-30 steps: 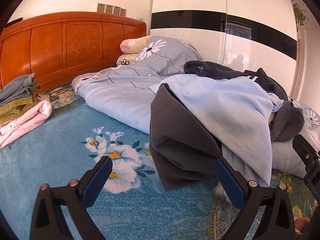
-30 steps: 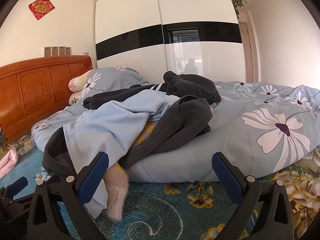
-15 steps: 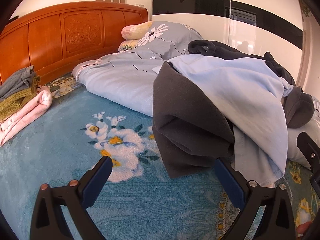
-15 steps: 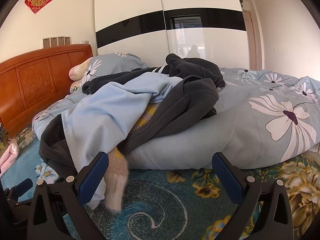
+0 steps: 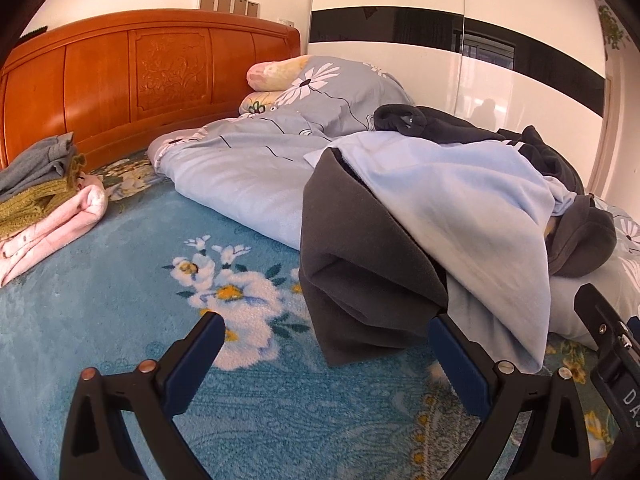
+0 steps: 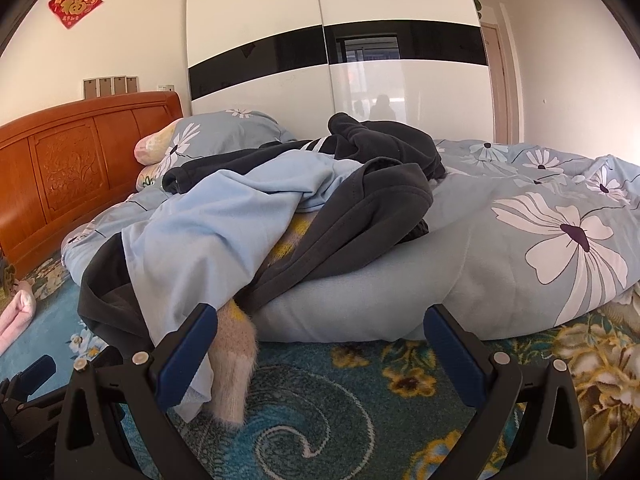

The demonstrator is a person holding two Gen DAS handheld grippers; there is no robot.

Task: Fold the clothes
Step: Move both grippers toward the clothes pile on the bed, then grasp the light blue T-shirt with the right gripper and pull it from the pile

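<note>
Two claws, both spread wide and holding nothing, hovered low over a bed covered in a blue floral blanket (image 5: 100,320). Over the last second the left claw (image 5: 324,354) had dipped toward the heap of unfolded clothes and then drawn back a little, while the right claw (image 6: 320,344) had barely shifted, so no garment had been picked up and folding had yet to begin. The heap lay draped over a rolled pale blue duvet (image 6: 500,264): a dark grey garment (image 5: 360,272) hung nearest the left claw, a light blue garment (image 5: 460,208) lay over it, and a fuzzy cream sleeve (image 6: 232,372), possibly a sweater, dangled by the right claw. A folded stack (image 5: 44,204) sat to the left near the wooden headboard (image 5: 140,72). The garments overlapped, which would likely hinder lifting one alone.
</note>
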